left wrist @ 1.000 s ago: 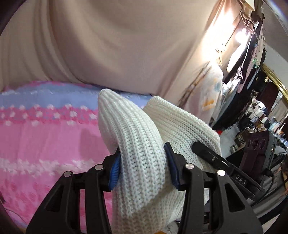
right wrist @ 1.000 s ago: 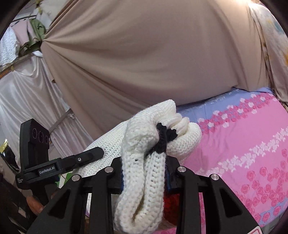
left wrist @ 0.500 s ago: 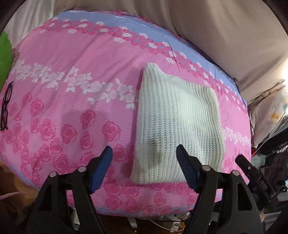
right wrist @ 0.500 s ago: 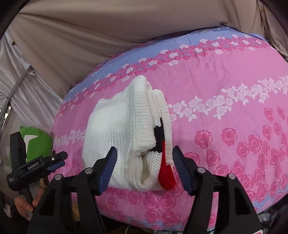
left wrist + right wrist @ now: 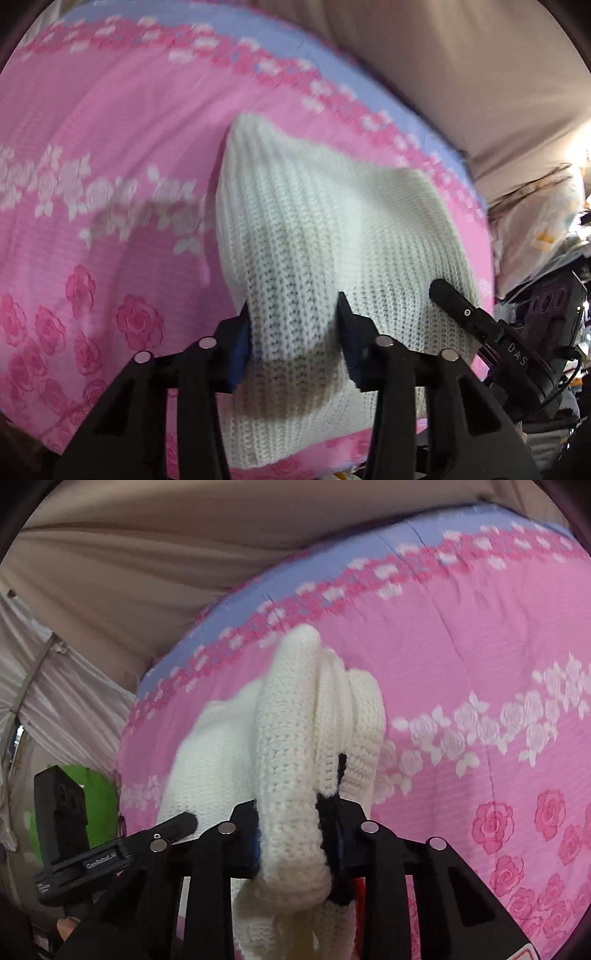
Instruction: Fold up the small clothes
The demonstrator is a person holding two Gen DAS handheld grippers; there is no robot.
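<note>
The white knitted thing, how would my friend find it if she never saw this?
Look at the big pink bedspread with roses. Near its front edge lies the white knitted garment, folded, pinched by both the left gripper and the right gripper. It is the only chunky cream knit there, with black trim on one edge.

One white knit garment (image 5: 332, 236), two hand-held grippers (image 5: 293, 332), one pink floral bedspread (image 5: 92, 155)

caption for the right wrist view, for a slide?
Right gripper shut on the folded white knit garment, gathering its near edge above the pink floral bedspread.
</note>
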